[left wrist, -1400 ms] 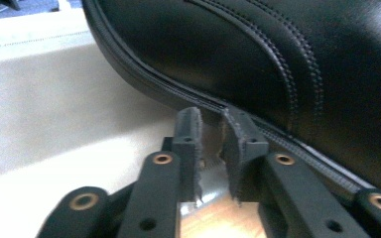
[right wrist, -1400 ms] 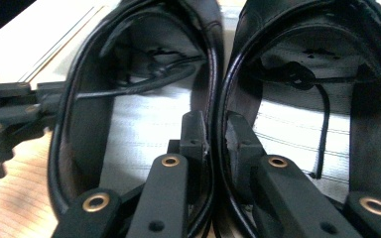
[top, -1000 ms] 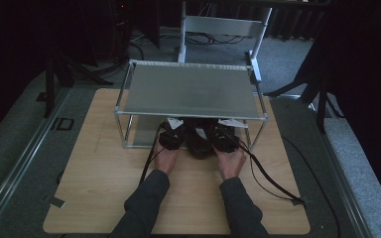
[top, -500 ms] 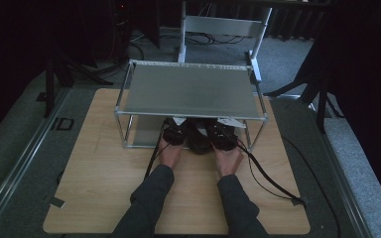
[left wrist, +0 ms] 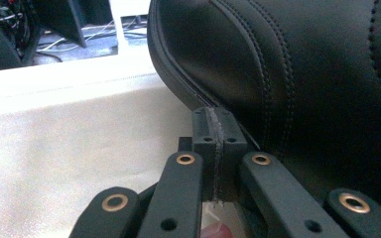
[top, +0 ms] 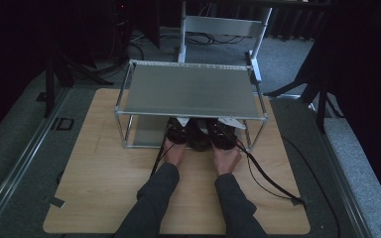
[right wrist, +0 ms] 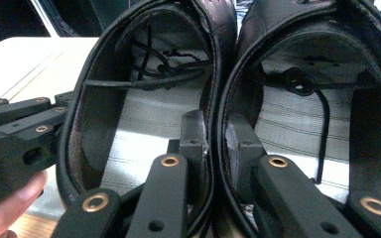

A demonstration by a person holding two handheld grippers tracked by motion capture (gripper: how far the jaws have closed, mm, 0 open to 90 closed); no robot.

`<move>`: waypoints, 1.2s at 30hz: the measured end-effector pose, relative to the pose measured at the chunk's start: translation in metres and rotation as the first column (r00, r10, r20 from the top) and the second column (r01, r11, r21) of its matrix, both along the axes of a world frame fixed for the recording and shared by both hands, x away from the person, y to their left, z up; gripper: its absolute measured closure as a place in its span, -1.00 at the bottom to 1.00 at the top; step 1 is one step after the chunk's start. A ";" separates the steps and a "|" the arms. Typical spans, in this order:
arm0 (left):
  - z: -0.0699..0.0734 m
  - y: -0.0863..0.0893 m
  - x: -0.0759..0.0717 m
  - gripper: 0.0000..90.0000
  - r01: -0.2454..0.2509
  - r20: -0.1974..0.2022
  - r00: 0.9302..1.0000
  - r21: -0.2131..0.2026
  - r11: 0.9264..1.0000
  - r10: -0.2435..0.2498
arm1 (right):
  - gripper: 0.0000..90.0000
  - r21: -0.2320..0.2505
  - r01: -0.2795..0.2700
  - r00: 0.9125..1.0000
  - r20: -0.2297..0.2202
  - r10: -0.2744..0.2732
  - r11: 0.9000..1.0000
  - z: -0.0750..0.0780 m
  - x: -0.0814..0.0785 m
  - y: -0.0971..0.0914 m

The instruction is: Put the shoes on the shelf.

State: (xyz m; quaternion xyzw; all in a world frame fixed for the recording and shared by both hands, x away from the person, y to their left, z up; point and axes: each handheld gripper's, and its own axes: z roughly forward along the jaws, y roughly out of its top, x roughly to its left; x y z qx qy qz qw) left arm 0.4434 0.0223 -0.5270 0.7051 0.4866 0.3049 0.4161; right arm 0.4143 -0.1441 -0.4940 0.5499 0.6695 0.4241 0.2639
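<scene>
Your pair of black shoes (top: 198, 135) sits under the metal rack (top: 191, 91), on the lower level near the rack's front edge, toward the middle of the bench (top: 104, 188). Your right tool (right wrist: 217, 148) is clamped on the two touching inner collars of the shoes, one jaw inside each opening. Your left tool (left wrist: 213, 144) has its jaws pressed together, right against the outer collar edge of the left shoe (left wrist: 297, 74); I cannot tell whether leather is pinched between them. Both your hands reach under the rack's front edge.
</scene>
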 end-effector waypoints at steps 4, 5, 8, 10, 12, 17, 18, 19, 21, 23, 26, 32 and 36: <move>-0.005 -0.003 0.002 1.00 -0.007 -0.002 1.000 -0.004 1.000 0.007 | 0.77 -0.002 0.007 1.000 -0.014 -0.007 1.000 -0.007 0.002 0.002; -0.005 -0.005 0.003 1.00 -0.007 0.005 1.000 -0.010 1.000 0.007 | 0.77 0.000 0.019 1.000 -0.009 -0.019 1.000 -0.007 0.003 0.003; -0.005 -0.005 0.003 1.00 -0.014 0.001 1.000 0.012 1.000 0.014 | 0.76 0.004 0.023 1.000 -0.007 -0.023 1.000 -0.007 0.004 0.003; -0.006 -0.008 0.004 1.00 -0.026 0.010 1.000 0.018 1.000 0.026 | 0.76 0.009 0.034 0.999 -0.004 -0.034 0.999 -0.007 0.004 0.003; -0.006 -0.011 0.004 1.00 -0.020 0.018 1.000 0.014 1.000 0.020 | 0.75 0.012 0.038 0.999 -0.002 -0.038 0.999 -0.008 0.005 0.003; -0.006 -0.010 0.004 1.00 -0.006 -0.001 1.000 0.062 0.998 0.006 | 0.71 0.026 0.057 0.998 0.011 -0.057 0.998 -0.008 0.007 0.004; -0.006 -0.010 0.004 1.00 -0.006 -0.001 1.000 0.062 0.998 0.006 | 0.71 0.026 0.057 0.998 0.011 -0.057 0.998 -0.008 0.007 0.004; -0.008 -0.011 0.004 1.00 -0.025 -0.006 1.000 0.048 0.999 0.026 | 0.68 0.027 0.056 0.998 0.012 -0.057 0.998 -0.008 0.007 0.004; -0.013 -0.017 0.002 0.95 -0.101 -0.022 0.995 0.008 0.995 0.101 | 0.51 0.046 0.048 0.999 0.013 -0.049 0.998 -0.008 0.007 0.004; -0.013 -0.015 0.004 0.94 -0.061 -0.018 0.998 0.009 0.998 0.061 | 0.46 0.059 0.046 0.999 0.026 -0.048 0.997 -0.008 0.007 0.004; -0.013 -0.013 0.005 0.91 -0.060 -0.027 0.998 0.031 0.998 0.061 | 0.45 0.059 0.046 0.998 0.029 -0.048 0.997 -0.008 0.008 0.004; -0.016 -0.004 0.005 0.48 -0.093 -0.076 0.993 0.004 0.996 0.093 | 0.15 0.072 0.006 0.999 0.040 -0.009 0.997 -0.007 0.010 0.002; -0.017 0.008 -0.006 0.30 -0.035 -0.083 0.996 0.000 0.999 0.035 | -0.09 0.085 -0.031 0.998 0.052 0.026 0.996 -0.003 0.008 -0.002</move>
